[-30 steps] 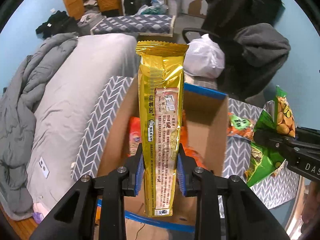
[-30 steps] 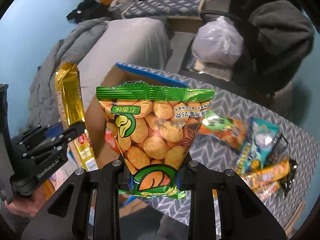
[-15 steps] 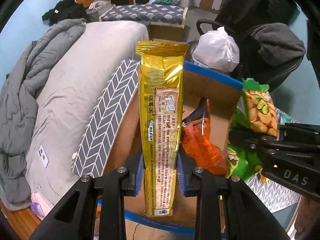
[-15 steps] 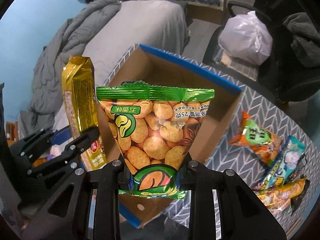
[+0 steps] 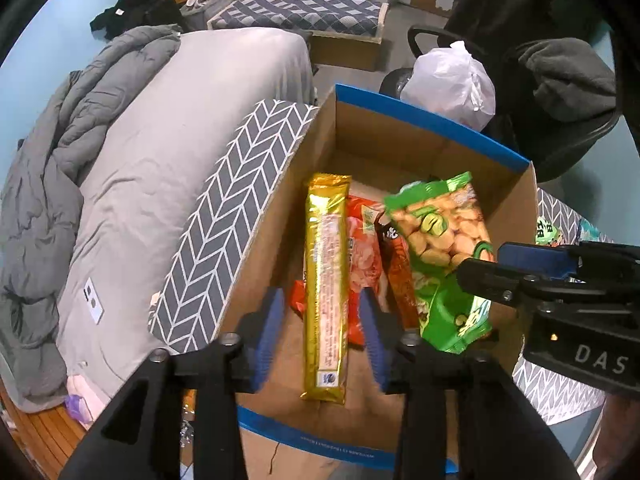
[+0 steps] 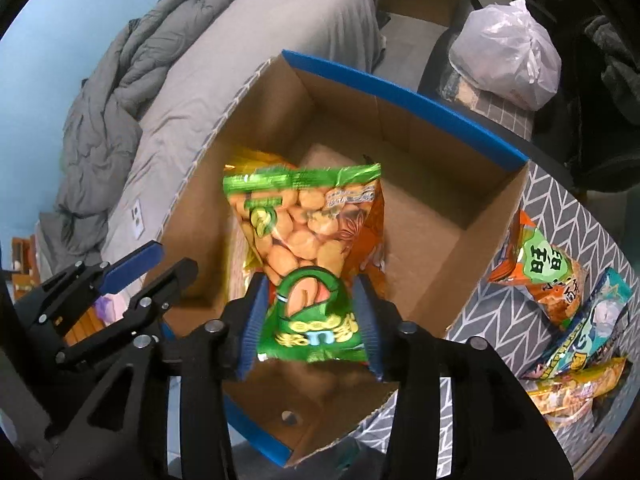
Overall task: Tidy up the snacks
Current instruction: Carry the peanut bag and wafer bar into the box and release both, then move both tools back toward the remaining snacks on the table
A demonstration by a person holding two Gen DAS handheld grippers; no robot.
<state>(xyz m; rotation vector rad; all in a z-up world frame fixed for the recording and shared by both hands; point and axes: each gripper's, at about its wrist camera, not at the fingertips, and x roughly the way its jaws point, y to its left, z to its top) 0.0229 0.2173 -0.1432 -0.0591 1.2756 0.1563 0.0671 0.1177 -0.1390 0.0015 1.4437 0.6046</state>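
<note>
Soft, dim indoor light is spreading evenly over both views from somewhere above, casting only faint shadows, though the inside of the cardboard box (image 5: 404,148) is lying in deeper shade along its near walls. Glare is streaking down the foil of the gold snack packet (image 5: 325,280), and the white plastic bag (image 6: 506,52) is glowing nearly washed out, while the green snack bag (image 6: 308,264) is smearing with motion blur at its lower end in the right wrist view. The fisheye lenses are bending straight lines strongly toward the edges, and black vignetting is closing off the corners.
</note>
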